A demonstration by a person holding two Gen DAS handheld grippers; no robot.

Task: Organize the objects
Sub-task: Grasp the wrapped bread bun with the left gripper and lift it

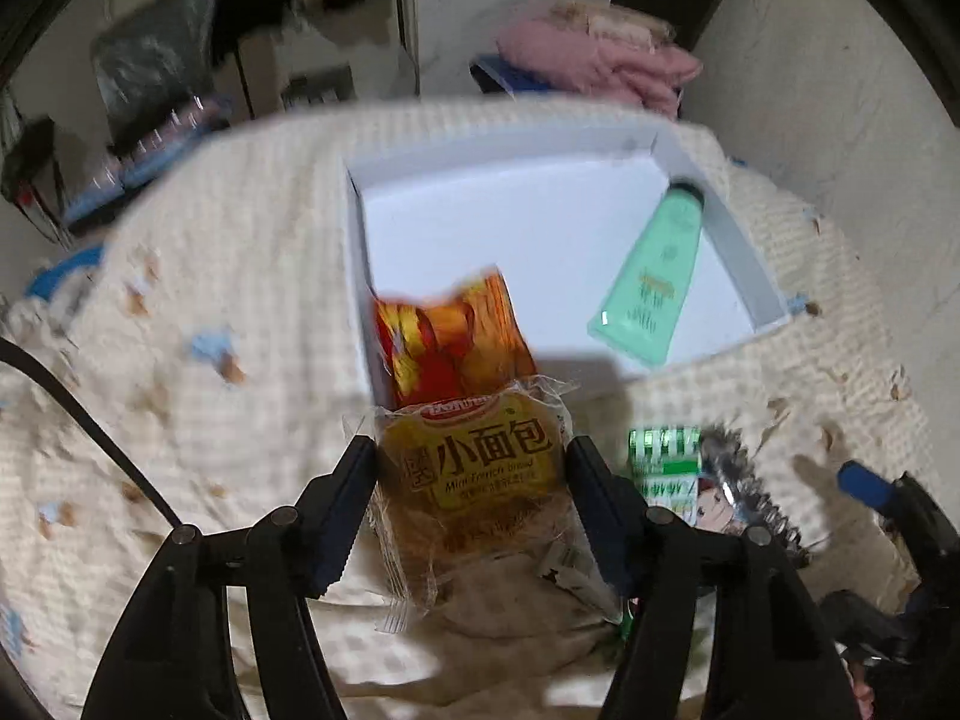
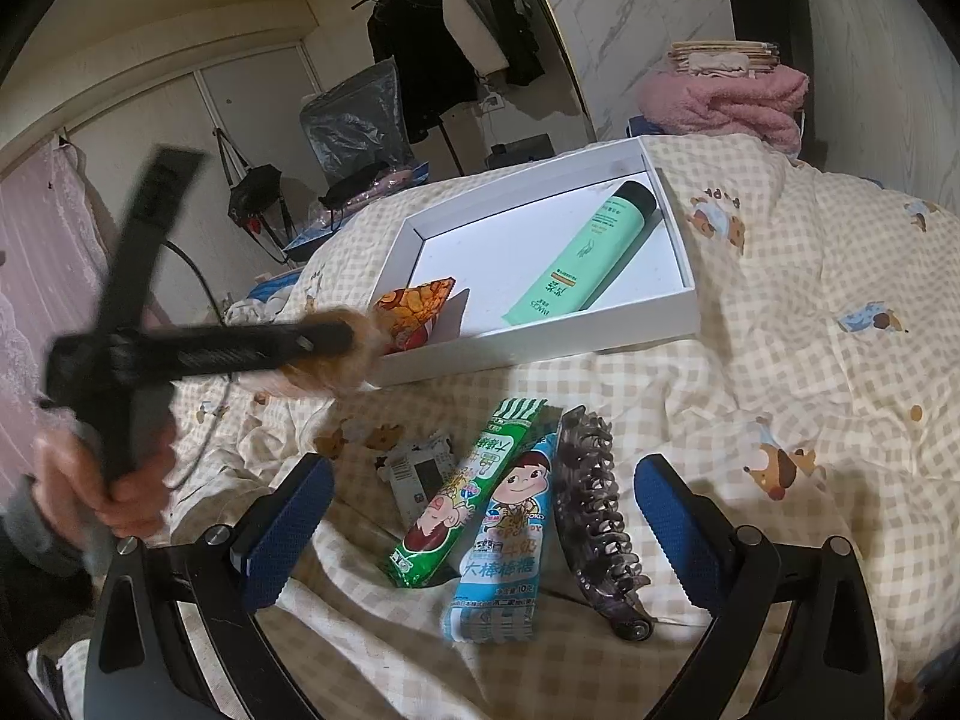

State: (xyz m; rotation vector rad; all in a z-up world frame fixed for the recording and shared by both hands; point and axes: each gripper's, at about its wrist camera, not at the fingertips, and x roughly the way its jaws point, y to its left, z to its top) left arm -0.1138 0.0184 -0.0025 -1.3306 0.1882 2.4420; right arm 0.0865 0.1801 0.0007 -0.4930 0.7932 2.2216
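My left gripper (image 1: 471,462) is shut on a small bread packet (image 1: 480,474) and holds it above the bed, just short of the near edge of the white box (image 1: 360,228). In the right wrist view the left gripper (image 2: 336,339) with the bread (image 2: 336,369) is blurred near the box's (image 2: 540,342) front left corner. Inside the box lie a green tube (image 1: 651,276) (image 2: 582,252) and an orange snack packet (image 1: 450,336) (image 2: 414,309). My right gripper (image 2: 483,516) is open above a green candy packet (image 2: 462,492), a blue candy packet (image 2: 510,534) and a dark hair claw (image 2: 594,510).
A checked bedcover (image 2: 810,360) lies under everything. A small crumpled wrapper (image 2: 417,471) lies left of the candy packets. A pink blanket (image 2: 726,99) is piled behind the box. Clothes hang on a rack (image 2: 456,30) at the back.
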